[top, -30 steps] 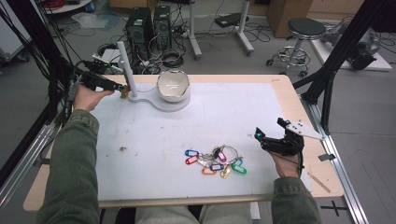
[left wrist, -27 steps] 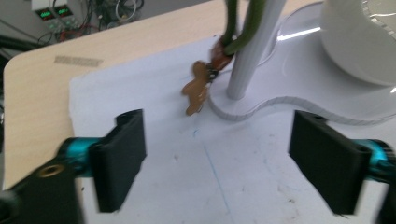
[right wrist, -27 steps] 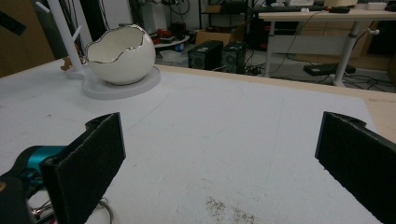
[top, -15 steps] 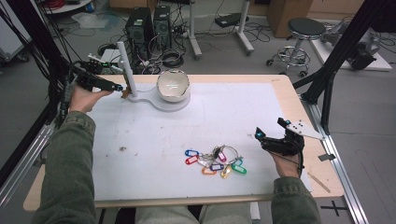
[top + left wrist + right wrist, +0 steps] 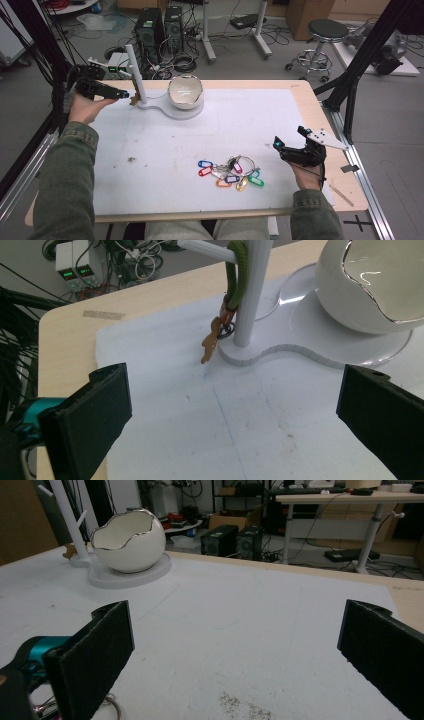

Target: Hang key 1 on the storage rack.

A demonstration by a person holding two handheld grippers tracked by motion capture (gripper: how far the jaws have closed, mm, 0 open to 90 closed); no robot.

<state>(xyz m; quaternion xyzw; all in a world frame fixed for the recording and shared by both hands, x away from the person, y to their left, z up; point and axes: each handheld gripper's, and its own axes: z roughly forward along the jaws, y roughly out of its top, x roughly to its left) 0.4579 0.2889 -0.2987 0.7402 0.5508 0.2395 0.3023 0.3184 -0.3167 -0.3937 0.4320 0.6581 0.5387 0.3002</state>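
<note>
A lab: computer towers point(image 5: 160, 30), cables on the floor, a rolling stool point(image 5: 327, 32).

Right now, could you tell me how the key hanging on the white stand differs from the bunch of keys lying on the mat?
The hanging key dangles alone by a green loop from a peg on the white stand; the bunch of keys lies flat on the mat. The hanging key's tag is brownish orange; the bunch has tags in several colours.
</note>
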